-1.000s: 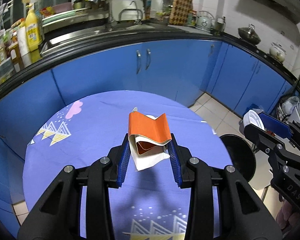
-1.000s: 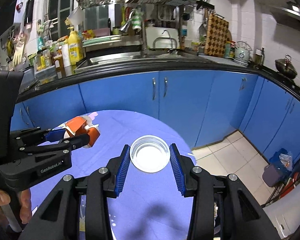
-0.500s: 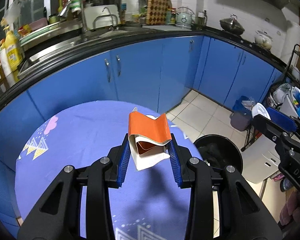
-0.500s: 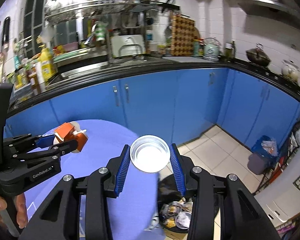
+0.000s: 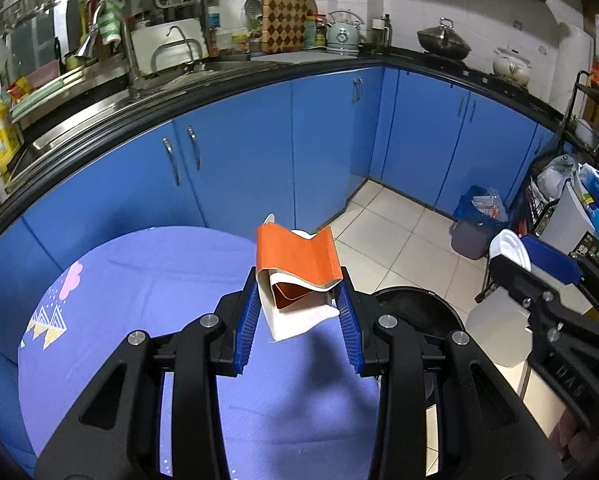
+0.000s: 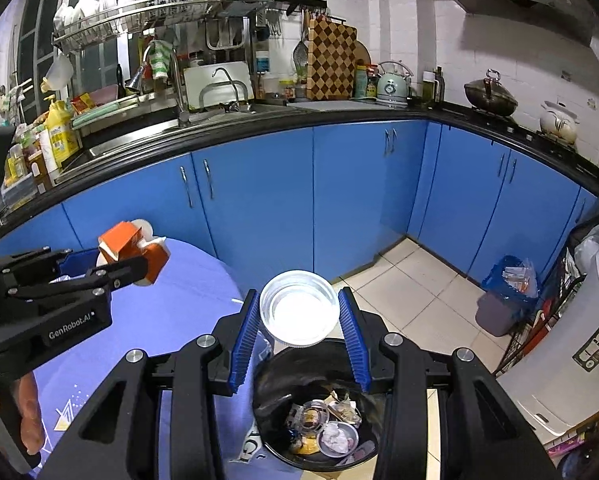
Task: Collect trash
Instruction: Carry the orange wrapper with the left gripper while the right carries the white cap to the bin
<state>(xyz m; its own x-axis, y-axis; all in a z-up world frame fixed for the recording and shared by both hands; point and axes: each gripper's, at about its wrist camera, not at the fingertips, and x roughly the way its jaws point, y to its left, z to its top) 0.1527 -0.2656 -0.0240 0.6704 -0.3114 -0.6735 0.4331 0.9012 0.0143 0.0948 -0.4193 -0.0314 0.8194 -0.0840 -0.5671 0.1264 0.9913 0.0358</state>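
My left gripper (image 5: pixel 298 312) is shut on a crushed orange and white carton (image 5: pixel 297 276), held above the purple tablecloth (image 5: pixel 139 300) near its right edge. The carton also shows in the right wrist view (image 6: pixel 133 250). My right gripper (image 6: pixel 299 320) is shut on a clear plastic cup (image 6: pixel 299 307), held above the black trash bin (image 6: pixel 319 420), which holds several pieces of trash. The bin shows in the left wrist view (image 5: pixel 411 308) just past the table edge, with the right gripper (image 5: pixel 539 276) beside it.
Blue cabinets (image 6: pixel 339 200) under a black counter curve around the back. A small grey bin with a blue bag (image 6: pixel 503 300) stands on the tiled floor. A white appliance (image 6: pixel 571 360) and a black rack (image 5: pixel 587 128) stand at the right.
Both grippers have swung right with their loads. The right gripper with the cup has moved from over the table to above the trash bin. The left gripper has neared the table's right edge.
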